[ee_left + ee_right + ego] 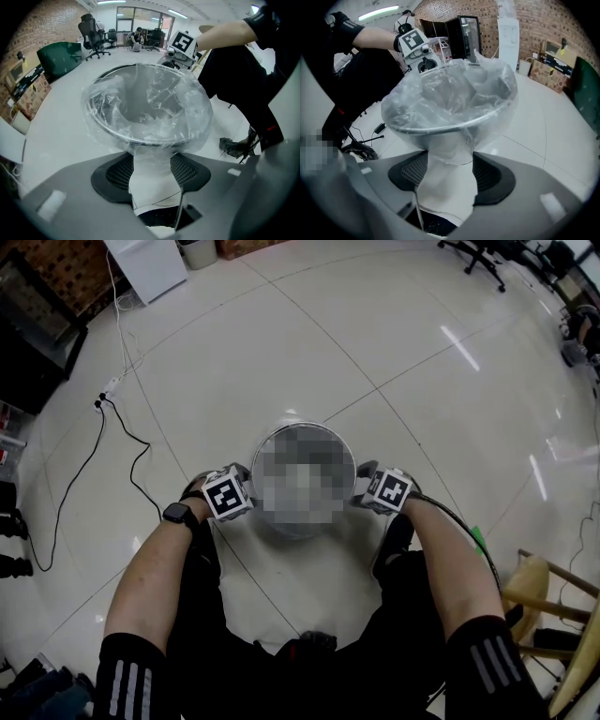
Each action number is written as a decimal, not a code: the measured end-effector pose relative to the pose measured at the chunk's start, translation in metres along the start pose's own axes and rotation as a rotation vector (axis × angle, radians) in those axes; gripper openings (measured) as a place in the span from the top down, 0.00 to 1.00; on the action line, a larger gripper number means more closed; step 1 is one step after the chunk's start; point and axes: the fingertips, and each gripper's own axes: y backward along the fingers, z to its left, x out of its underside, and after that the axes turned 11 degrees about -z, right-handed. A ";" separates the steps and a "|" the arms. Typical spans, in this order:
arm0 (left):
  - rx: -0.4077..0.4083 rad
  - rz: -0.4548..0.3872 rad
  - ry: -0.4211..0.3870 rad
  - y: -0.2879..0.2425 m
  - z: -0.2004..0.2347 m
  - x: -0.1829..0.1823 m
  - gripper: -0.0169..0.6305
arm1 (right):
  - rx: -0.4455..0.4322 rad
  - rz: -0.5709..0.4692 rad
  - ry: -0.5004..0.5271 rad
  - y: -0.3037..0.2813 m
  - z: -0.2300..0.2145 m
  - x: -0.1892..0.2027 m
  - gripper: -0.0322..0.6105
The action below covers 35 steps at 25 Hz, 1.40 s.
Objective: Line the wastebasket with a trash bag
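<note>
The wastebasket (300,529) sits on the tiled floor (422,381) right at the person's feet. The left tool (151,161) is at one side of its rim and the right tool (449,173) is at the opposite side. A clear trash bag (450,93) is in it, with its edge folded out over the rim and hanging crumpled partway down the outside, roughly to the pad tips.

Both tools are spread wide, and the basket's white wall shows in the gap of each. I honestly can't tell if the pads brush it. Each tool's own grey body blocks the basket's base.

Around it, a black cable (112,442) snakes over the floor on the left and a wooden chair (544,601) stands close on the right. Office chairs (91,30) are further back, and there are cardboard boxes (548,70) by the brick wall (529,16).
</note>
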 end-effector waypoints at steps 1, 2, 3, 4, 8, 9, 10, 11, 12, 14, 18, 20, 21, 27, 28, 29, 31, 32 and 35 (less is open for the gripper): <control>-0.009 0.006 0.000 -0.003 0.001 0.003 0.60 | 0.008 0.009 0.003 -0.004 -0.001 0.003 0.47; -0.016 0.017 0.002 -0.007 0.002 0.006 0.60 | 0.017 0.017 0.003 -0.007 -0.003 0.006 0.47; -0.023 0.032 0.002 -0.009 0.003 0.009 0.60 | 0.027 0.022 -0.001 -0.009 -0.005 0.009 0.47; -0.028 0.044 0.001 -0.011 0.004 0.011 0.60 | 0.037 0.024 -0.011 -0.011 -0.008 0.012 0.46; -0.027 0.071 0.004 -0.015 0.007 0.015 0.60 | 0.051 0.016 -0.063 -0.014 -0.014 0.016 0.47; -0.024 0.077 0.008 -0.014 0.007 0.017 0.60 | 0.051 0.020 -0.064 -0.011 -0.015 0.015 0.47; -0.022 0.085 0.011 -0.013 0.007 0.018 0.60 | 0.049 0.027 -0.064 -0.007 -0.016 0.015 0.47; -0.018 0.099 0.015 -0.011 0.006 0.022 0.60 | 0.041 0.034 -0.068 -0.002 -0.016 0.016 0.47; -0.012 0.116 0.018 -0.008 0.005 0.025 0.60 | 0.026 0.040 -0.074 0.003 -0.014 0.017 0.47; 0.012 0.151 0.028 0.000 0.002 0.033 0.60 | -0.016 0.057 -0.081 0.016 -0.008 0.018 0.47; 0.141 0.198 0.092 0.025 -0.024 0.041 0.60 | -0.053 0.146 -0.069 0.043 0.005 0.029 0.47; 0.150 0.249 0.085 0.037 -0.023 0.048 0.60 | -0.052 0.149 -0.079 0.056 0.010 0.023 0.47; 0.148 0.256 0.080 0.043 -0.022 0.046 0.60 | -0.047 0.130 -0.091 0.061 0.013 0.014 0.47; 0.091 0.149 0.030 0.049 -0.024 -0.001 0.60 | -0.012 0.011 -0.298 0.052 0.037 -0.019 0.47; 0.052 0.153 0.020 0.045 -0.021 -0.002 0.60 | -0.013 0.019 -0.312 0.048 0.041 -0.014 0.47; 0.027 0.150 0.018 0.040 -0.022 -0.004 0.60 | -0.018 0.020 -0.317 0.044 0.045 -0.009 0.47; 0.015 0.138 0.029 0.030 -0.030 -0.007 0.60 | -0.023 -0.028 -0.316 0.034 0.050 -0.010 0.47; 0.016 0.136 0.035 0.025 -0.034 -0.006 0.60 | -0.017 -0.070 -0.316 0.029 0.050 -0.014 0.47; -0.003 0.146 0.047 0.016 -0.038 0.001 0.59 | 0.023 -0.147 -0.314 0.018 0.045 -0.021 0.47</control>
